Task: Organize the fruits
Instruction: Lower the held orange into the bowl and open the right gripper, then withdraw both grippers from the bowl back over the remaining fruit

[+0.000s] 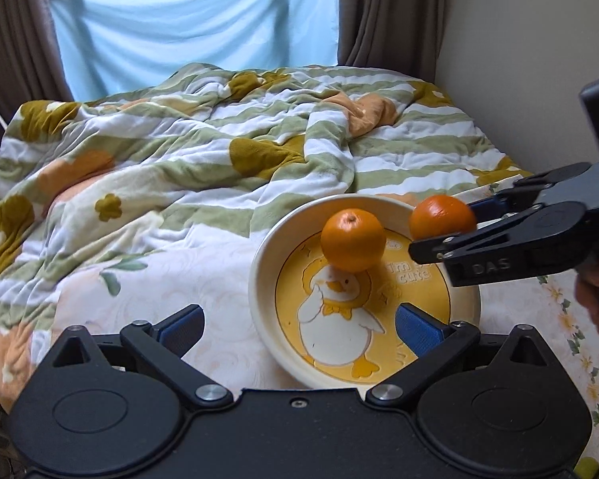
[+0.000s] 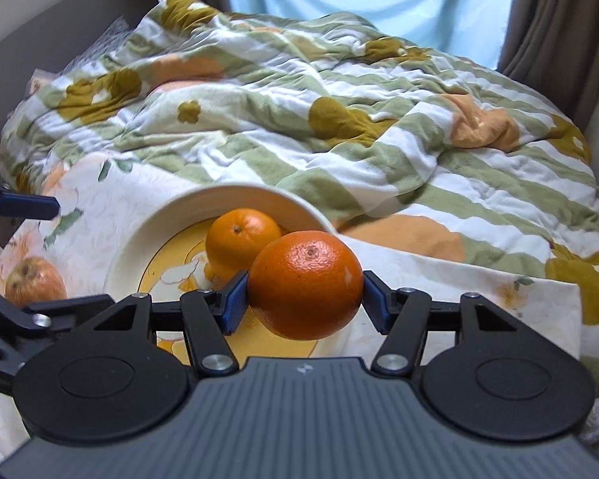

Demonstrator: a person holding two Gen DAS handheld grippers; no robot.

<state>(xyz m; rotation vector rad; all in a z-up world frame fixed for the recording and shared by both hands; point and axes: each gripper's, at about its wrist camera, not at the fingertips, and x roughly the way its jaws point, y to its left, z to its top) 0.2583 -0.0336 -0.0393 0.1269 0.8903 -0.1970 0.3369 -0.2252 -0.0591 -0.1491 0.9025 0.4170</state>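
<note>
A cream bowl (image 1: 259, 279) with a yellow duck picture sits on the bed; it also shows in the right wrist view (image 2: 131, 239). One orange (image 1: 352, 239) lies inside it, also in the right wrist view (image 2: 239, 235). My right gripper (image 2: 305, 299) is shut on a second, darker orange (image 2: 305, 283) and holds it over the bowl's right rim; in the left wrist view that orange (image 1: 441, 215) sits at the gripper's tips (image 1: 455, 221). My left gripper (image 1: 297, 321) is open and empty, just in front of the bowl's near rim. An apple (image 2: 34, 281) lies left of the bowl.
A rumpled green-striped flowered blanket (image 1: 219, 151) covers the far half of the bed. A pale floral sheet (image 1: 171, 279) lies under the bowl. Brown curtains and a blue cloth hang behind. A wall (image 1: 519, 40) runs along the right side.
</note>
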